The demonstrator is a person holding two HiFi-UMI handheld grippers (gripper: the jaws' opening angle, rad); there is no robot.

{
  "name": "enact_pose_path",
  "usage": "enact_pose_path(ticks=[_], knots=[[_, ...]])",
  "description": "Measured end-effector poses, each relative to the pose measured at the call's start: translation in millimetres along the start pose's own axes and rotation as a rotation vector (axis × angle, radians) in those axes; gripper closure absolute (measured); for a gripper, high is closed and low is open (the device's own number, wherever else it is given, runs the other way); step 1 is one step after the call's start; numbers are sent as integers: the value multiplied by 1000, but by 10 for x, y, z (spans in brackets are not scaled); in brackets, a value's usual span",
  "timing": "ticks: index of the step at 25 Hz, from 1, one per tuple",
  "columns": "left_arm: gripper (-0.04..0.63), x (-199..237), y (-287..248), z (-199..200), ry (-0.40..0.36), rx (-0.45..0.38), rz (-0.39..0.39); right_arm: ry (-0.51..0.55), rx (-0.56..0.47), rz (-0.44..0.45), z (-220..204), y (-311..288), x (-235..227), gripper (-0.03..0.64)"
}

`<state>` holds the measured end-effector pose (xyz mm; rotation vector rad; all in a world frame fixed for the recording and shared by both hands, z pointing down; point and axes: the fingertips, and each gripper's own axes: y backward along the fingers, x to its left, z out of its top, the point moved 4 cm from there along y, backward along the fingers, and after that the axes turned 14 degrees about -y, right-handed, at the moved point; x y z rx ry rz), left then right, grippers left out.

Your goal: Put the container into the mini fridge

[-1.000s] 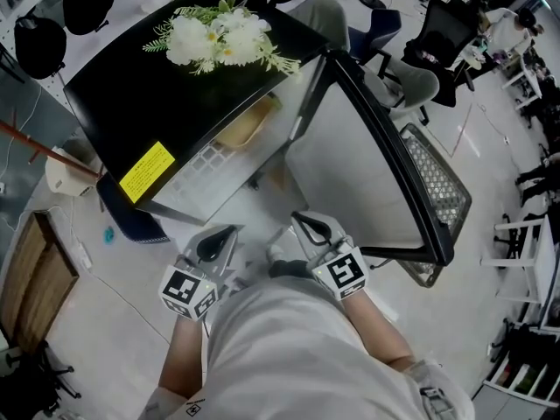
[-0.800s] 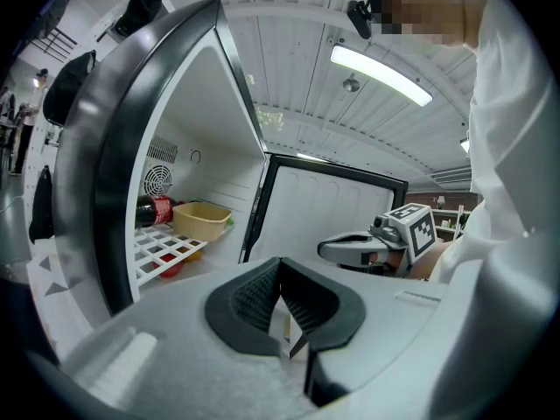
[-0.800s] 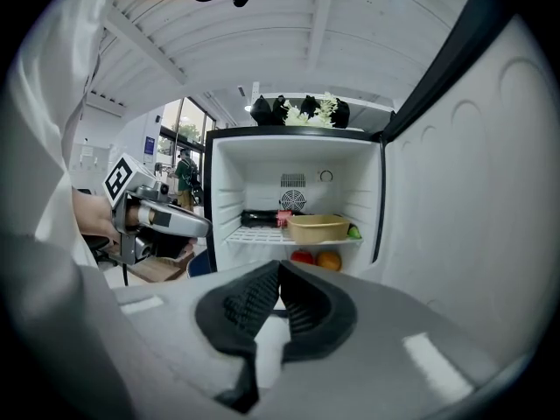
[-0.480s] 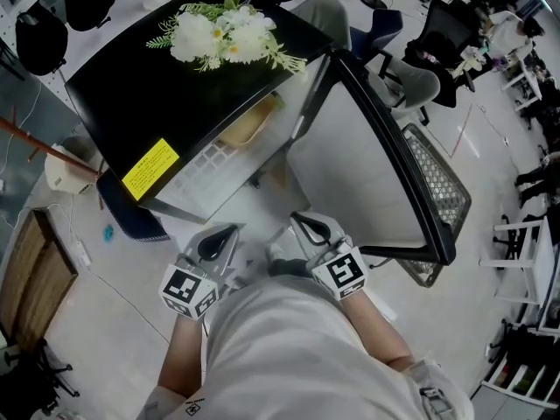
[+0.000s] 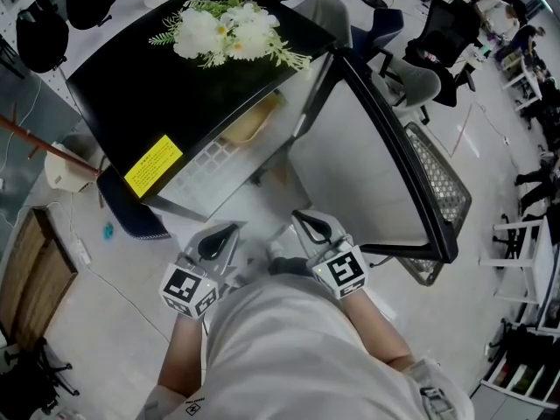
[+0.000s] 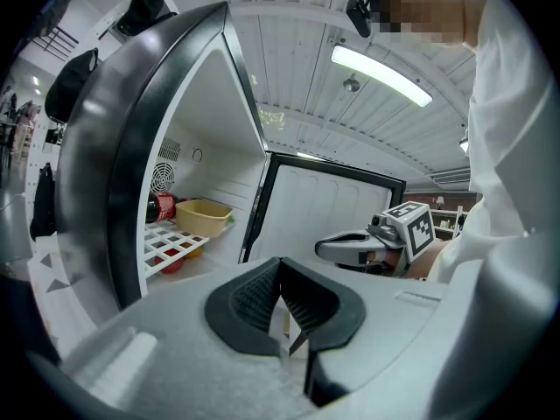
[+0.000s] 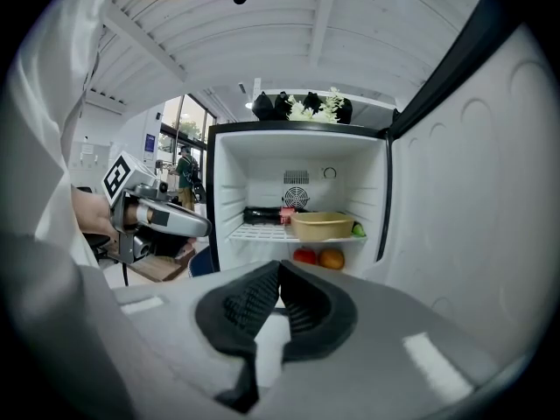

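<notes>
View drifted; mini fridge (image 5: 131, 86) open (container (image 7: 322, 225) on shelf (image 7: 262, 232)), pale floor (image 5: 114, 318).

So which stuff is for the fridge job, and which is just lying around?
For the job: mini fridge, its open door, yellow container on the shelf, left hand-held gripper, right hand-held gripper, both shut and empty.
Just lying about: flowers on top, dark bottle, orange fruit, office chair.

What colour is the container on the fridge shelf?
Pale yellow container; right gripper view shows it best.
</notes>
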<state>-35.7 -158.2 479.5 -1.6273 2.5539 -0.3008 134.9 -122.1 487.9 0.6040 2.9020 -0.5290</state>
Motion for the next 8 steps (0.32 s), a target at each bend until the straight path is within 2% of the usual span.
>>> enact_pose_path(ticks=[8], knots=[[586, 8, 7, -10, -2, 5, 0, 0, 22, 3, -27, -25, 13, 614]])
